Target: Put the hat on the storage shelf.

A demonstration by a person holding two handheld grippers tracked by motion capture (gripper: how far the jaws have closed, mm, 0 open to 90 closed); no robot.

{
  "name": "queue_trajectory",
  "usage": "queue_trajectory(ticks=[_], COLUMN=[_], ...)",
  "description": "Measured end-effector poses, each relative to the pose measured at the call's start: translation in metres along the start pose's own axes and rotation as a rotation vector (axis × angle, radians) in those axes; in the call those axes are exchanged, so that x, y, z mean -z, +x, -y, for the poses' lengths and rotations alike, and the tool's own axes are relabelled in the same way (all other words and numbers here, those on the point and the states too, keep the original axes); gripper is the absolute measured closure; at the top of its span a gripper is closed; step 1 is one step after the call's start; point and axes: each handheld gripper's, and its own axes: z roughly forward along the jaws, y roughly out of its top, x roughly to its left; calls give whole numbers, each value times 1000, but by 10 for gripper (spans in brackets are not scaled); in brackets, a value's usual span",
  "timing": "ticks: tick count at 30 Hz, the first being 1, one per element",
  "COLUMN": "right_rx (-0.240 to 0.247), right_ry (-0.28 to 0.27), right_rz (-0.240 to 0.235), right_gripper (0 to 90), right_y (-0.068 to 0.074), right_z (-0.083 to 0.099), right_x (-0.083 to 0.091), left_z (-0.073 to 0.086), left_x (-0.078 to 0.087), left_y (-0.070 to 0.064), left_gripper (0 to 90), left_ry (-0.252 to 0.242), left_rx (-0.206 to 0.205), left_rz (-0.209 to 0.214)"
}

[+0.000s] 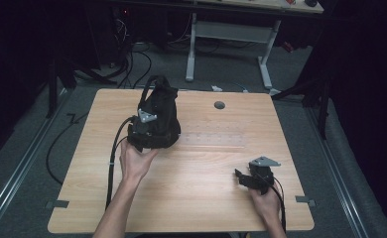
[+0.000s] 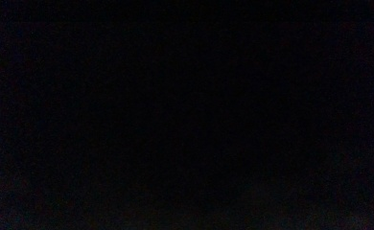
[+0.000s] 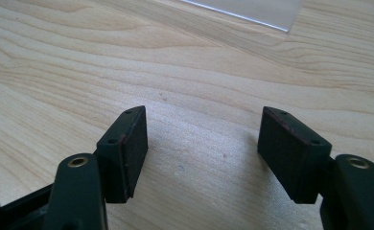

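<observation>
A black fabric bag [image 1: 159, 106] stands at the back left of the wooden table [image 1: 191, 198], its strap looping up at the top. My left gripper [image 1: 144, 130] is pressed against the bag's near side, its grey plate on top, and its jaws are hidden by the dark fabric. The left gripper view is completely dark. My right gripper [image 1: 241, 177] rests low over the table's front right, well away from the bag. In the right gripper view, my right gripper [image 3: 202, 129] stands open above bare wood, nothing between its pads [image 3: 286, 148].
A clear plastic strip [image 1: 211, 140] lies flat on the table just right of the bag; its corner [image 3: 252, 12] shows ahead of the right jaws. A round grey cable hole [image 1: 219, 105] sits near the back edge. Beyond the table stands a white desk frame [image 1: 228, 44].
</observation>
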Motion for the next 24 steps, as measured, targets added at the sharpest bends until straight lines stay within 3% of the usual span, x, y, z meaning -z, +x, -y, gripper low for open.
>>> queue_trajectory(ticks=[10, 22, 24], right_rx=[0, 0, -2], right_ry=[0, 0, 0], right_rz=[0, 0, 0], right_gripper=[349, 349, 349], right_y=[0, 0, 0], right_z=[0, 0, 0], right_x=[0, 0, 0], left_z=[6, 18, 19], left_x=[-1, -7, -8], left_y=[6, 7, 8], left_gripper=[110, 97, 89], left_ry=[-22, -68, -73], left_rx=[20, -78, -72], left_rz=[13, -52, -53])
